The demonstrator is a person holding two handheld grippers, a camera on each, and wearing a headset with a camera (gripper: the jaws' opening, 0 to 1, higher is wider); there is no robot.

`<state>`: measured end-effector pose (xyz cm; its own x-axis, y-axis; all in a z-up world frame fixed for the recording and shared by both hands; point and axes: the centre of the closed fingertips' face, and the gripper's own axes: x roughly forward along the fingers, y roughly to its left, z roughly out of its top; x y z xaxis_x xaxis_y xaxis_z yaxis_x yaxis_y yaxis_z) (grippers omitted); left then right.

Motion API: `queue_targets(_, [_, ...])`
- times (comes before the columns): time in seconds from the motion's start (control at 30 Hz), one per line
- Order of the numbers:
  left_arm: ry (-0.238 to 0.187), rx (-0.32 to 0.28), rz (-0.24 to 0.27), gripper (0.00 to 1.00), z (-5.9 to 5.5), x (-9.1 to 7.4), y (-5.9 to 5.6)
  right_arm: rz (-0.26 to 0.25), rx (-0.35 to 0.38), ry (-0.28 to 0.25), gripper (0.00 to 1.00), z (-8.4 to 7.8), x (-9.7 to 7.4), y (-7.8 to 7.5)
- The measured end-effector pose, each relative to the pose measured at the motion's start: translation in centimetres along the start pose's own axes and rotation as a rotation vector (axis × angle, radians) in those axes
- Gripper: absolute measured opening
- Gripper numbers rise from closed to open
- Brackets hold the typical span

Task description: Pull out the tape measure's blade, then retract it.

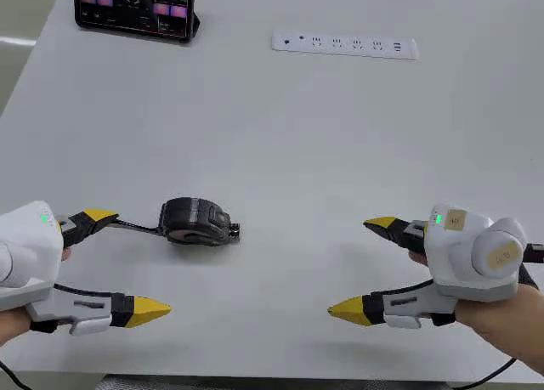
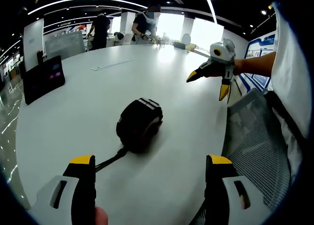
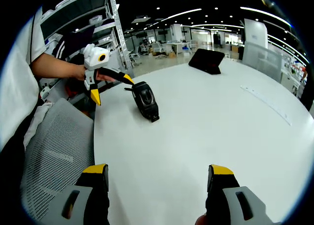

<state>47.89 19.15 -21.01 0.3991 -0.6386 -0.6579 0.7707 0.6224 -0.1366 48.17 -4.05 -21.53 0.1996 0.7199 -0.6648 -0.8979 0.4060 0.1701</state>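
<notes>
I hold my left gripper (image 1: 132, 261) released, jaws wide, with the tape measure (image 1: 195, 222) lying on the surface (image 1: 280, 135) just ahead of it. I judge this is so I can close on the case. Its strap (image 1: 136, 227) runs back beside one jaw, and I cannot tell if they touch. My right gripper (image 1: 355, 267), also released, hangs well apart on the blade-end side, probably to pull. I count one tape measure and two grippers. Far beyond them are one tablet (image 1: 134, 8) and one power strip (image 1: 344, 44).
</notes>
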Motion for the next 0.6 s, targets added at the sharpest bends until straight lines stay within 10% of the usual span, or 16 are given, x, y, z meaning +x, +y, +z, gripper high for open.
queue_targets(0.6, [0.021,0.054,-0.018,0.89,1.3,1.1,0.7,0.012,-0.033,0.001,0.83,0.9,0.8,-0.9])
